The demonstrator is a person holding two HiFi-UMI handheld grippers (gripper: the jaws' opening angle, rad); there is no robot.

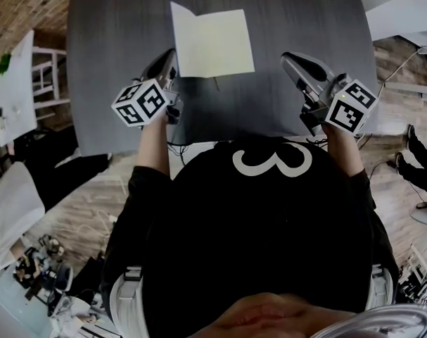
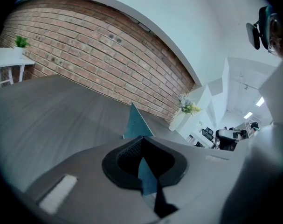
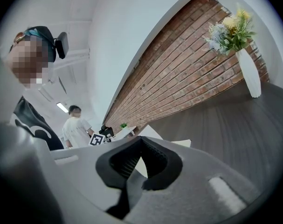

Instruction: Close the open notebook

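— Past black shirt (image 1: 269, 245), onto counter (image 1: 115, 48): see notebook (image 1: 213, 41) ahead, between both jaws, raised leaf (image 2: 136, 125) clamped by left gripper (image 1: 169, 56)?
— Yes, clamped. Note right gripper (image 1: 290, 60) pinched empty, well apart. Sweep leaf across toward right jaws in an arc; release only once flat.

Materials and finishes, as seen.
Faint wood grain, matt, on the dark grey table top (image 1: 107, 48); matt paper pages in the pale cream open notebook (image 1: 213, 42); smooth grey plastic shells on the left gripper (image 1: 172, 56) and right gripper (image 1: 289, 60), with black ribbed pads (image 3: 125, 165); rough red brick wall (image 3: 188, 83).
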